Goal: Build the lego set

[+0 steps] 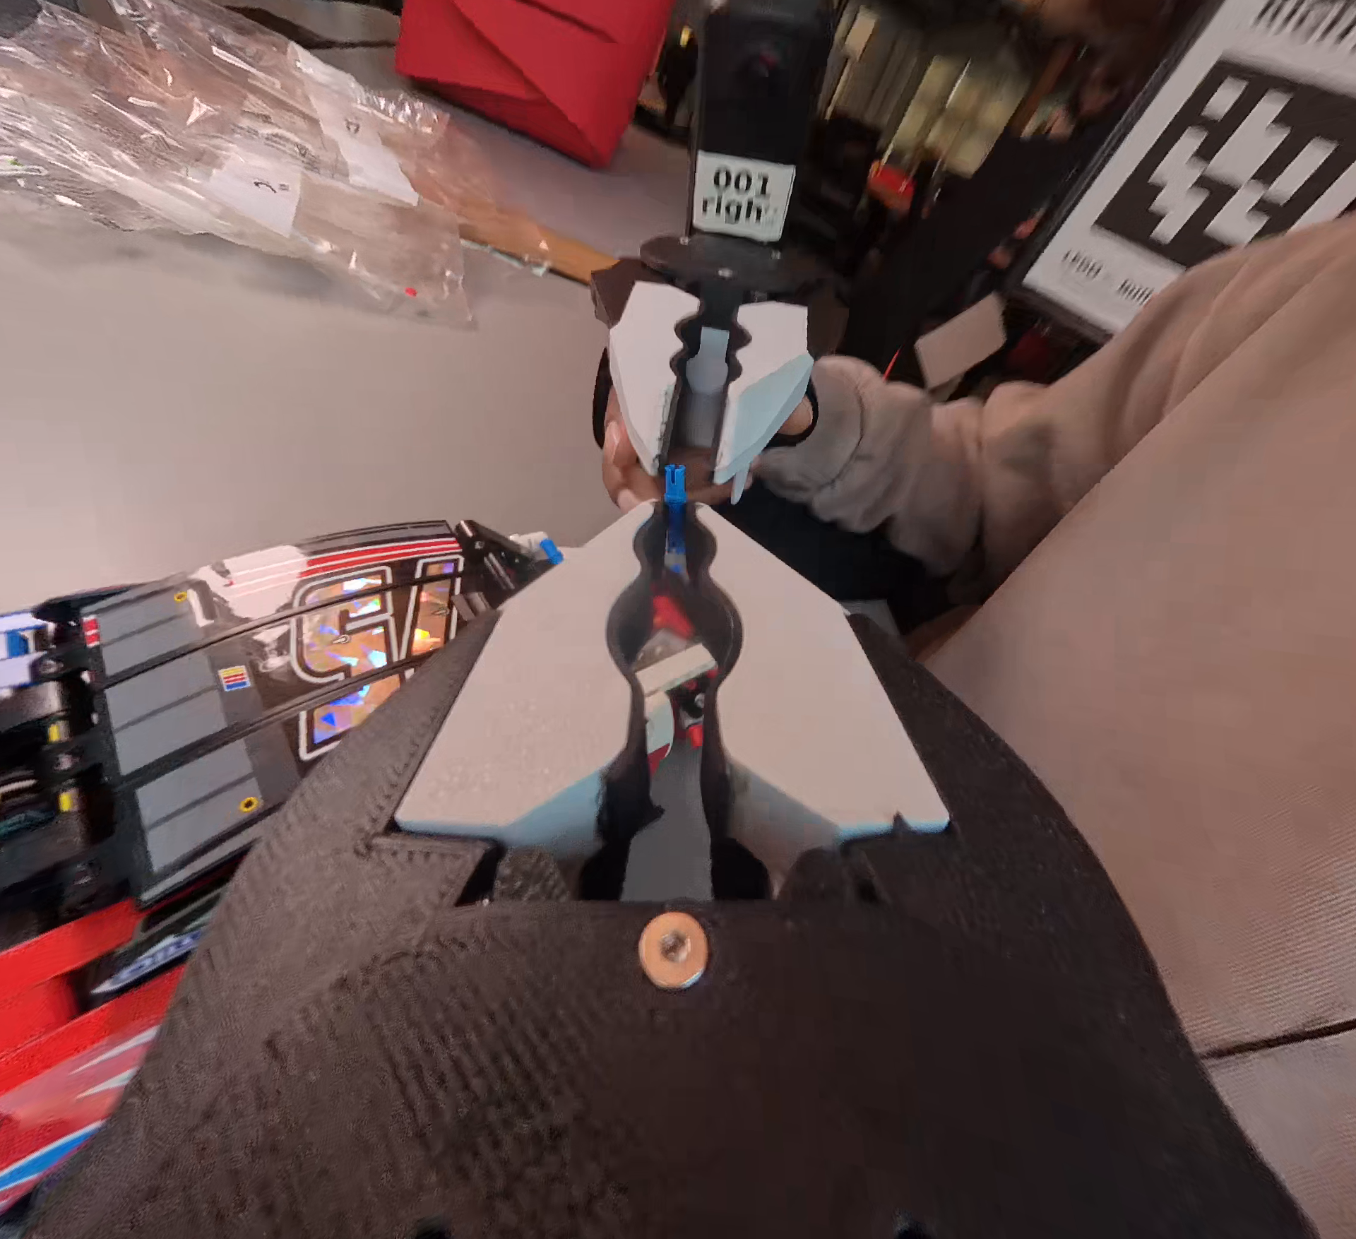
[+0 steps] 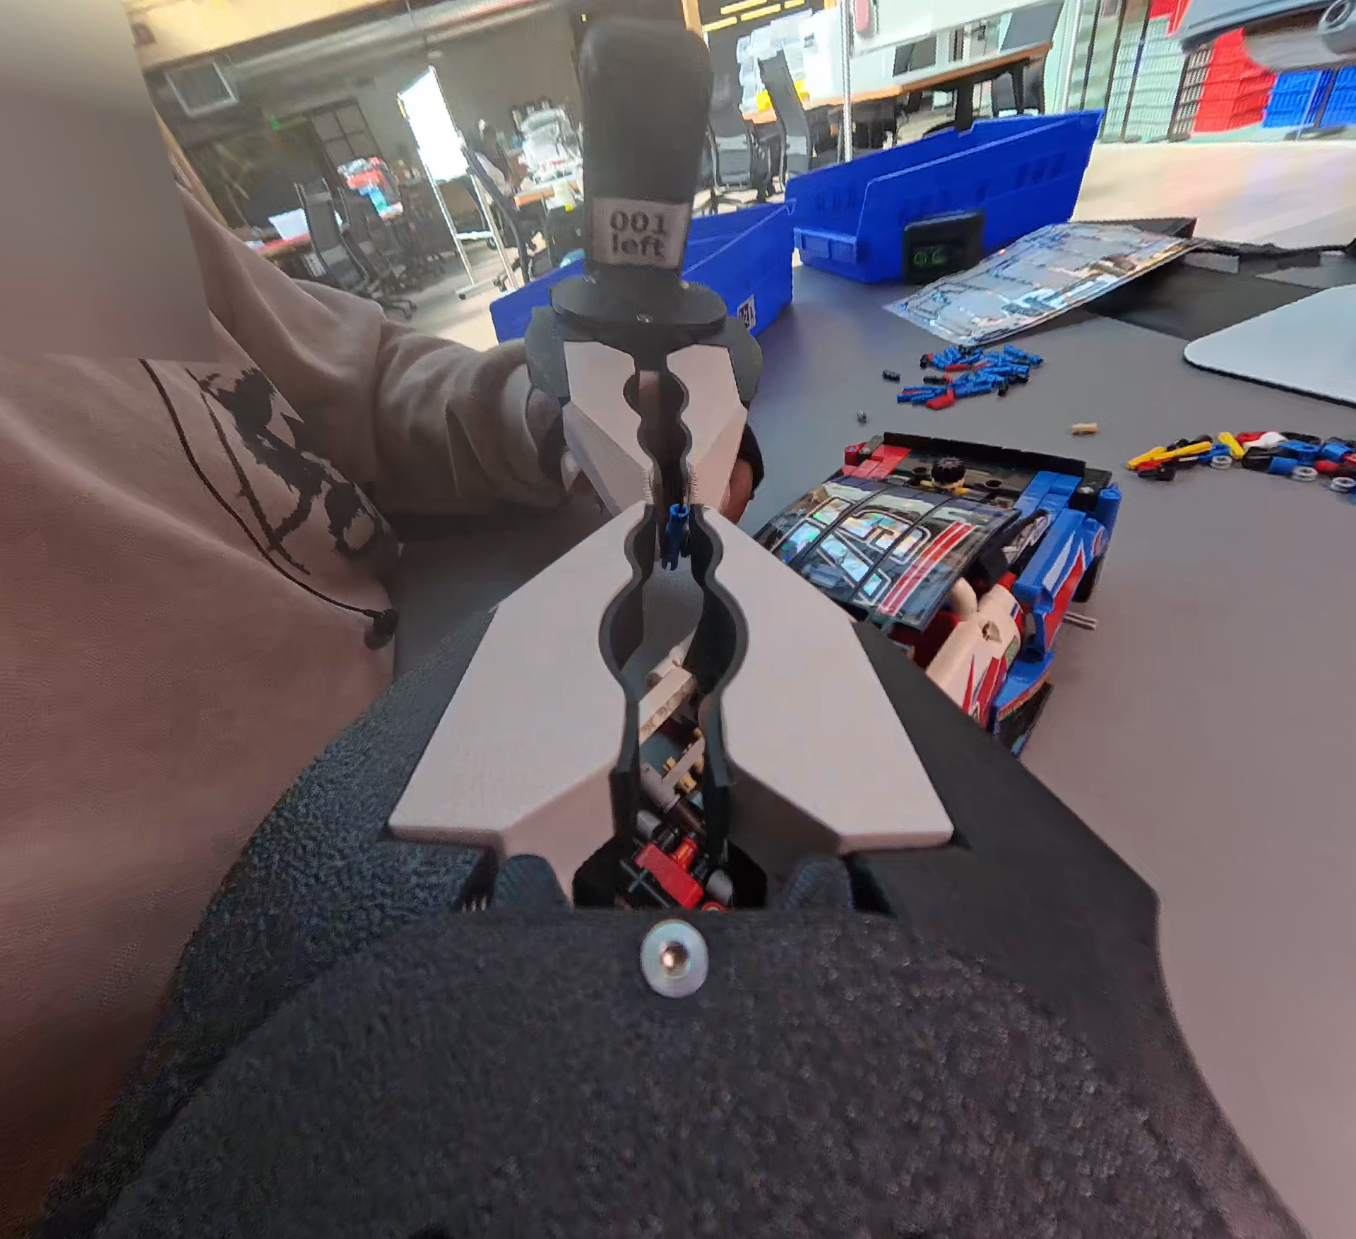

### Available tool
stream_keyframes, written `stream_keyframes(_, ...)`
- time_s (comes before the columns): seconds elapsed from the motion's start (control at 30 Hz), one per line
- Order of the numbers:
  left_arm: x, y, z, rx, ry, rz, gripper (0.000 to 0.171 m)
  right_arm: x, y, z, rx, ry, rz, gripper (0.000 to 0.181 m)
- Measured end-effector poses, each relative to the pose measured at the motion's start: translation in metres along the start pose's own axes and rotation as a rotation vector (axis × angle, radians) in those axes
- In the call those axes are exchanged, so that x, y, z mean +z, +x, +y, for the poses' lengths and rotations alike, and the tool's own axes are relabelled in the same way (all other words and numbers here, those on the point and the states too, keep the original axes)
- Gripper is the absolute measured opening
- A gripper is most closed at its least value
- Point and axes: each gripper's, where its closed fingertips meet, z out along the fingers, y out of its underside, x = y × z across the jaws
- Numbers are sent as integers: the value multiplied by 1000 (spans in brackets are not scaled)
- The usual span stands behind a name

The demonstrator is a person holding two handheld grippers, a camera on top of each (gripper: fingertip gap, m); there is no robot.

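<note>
Closed grey-padded left gripper [image 1: 673, 514] pinches a small blue plastic peg [image 1: 673, 506] above the black, red and blue brick car [image 2: 946, 565], facing the right gripper [image 2: 675, 521], apparently clamping it too; release one side slowly.

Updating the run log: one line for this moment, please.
left gripper: shut on small blue plastic pin | right gripper: tip-to-tip, grip unclear | multicoloured Lego car: on grey table
</note>
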Motion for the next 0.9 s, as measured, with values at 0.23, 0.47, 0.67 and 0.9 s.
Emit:
stream_keyframes(0.23,-20,-17,-41,-456,412,135,2,-5,8,-23,-297,77,220,18)
stream_keyframes(0.47,-14,-18,-48,-641,536,178,2,8,14,-38,-674,51,552,24)
stream_keyframes(0.67,-12,-10,-52,-659,537,228,3,2,16,-38,-804,6,636,7)
stream_keyframes(0.9,-9,7,-49,-509,401,270,6,-5,2,-38,-747,54,461,2)
